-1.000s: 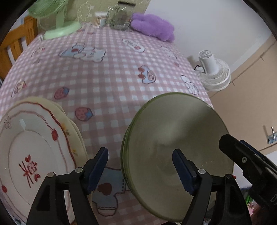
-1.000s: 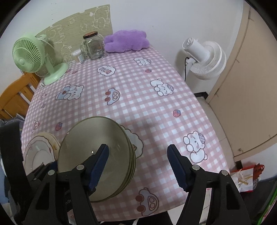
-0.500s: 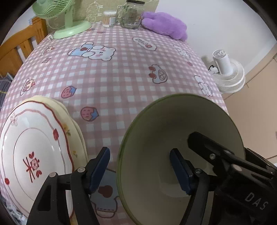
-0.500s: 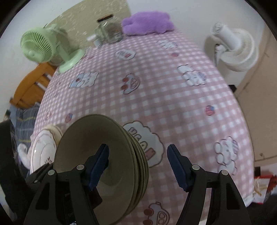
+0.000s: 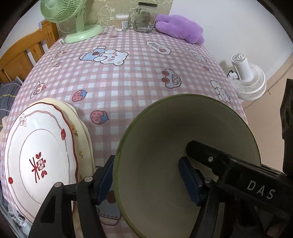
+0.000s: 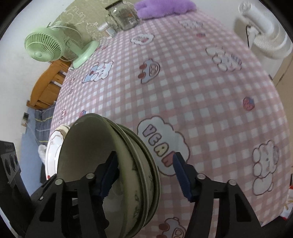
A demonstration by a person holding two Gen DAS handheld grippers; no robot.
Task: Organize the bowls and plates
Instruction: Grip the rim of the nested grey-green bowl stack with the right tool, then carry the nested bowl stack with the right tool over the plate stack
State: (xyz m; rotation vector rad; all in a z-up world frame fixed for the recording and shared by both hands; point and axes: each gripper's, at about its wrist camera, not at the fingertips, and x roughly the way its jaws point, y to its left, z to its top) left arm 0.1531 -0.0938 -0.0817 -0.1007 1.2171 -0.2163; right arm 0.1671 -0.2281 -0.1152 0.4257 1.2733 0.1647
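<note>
Both grippers straddle opposite rims of stacked green bowls (image 5: pixel 164 146) – left gripper (image 5: pixel 146 177) and right gripper (image 6: pixel 144 174) closing, neither visibly pinching yet – next, probably lifting.

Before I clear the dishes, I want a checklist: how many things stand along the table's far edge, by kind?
Fan: 1
Jar: 1
Swab tub: 1
Plush: 1
Total: 4

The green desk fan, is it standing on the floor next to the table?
No. The green desk fan stands on the pink checked tablecloth at the far end of the table, near the glass jar.
</note>
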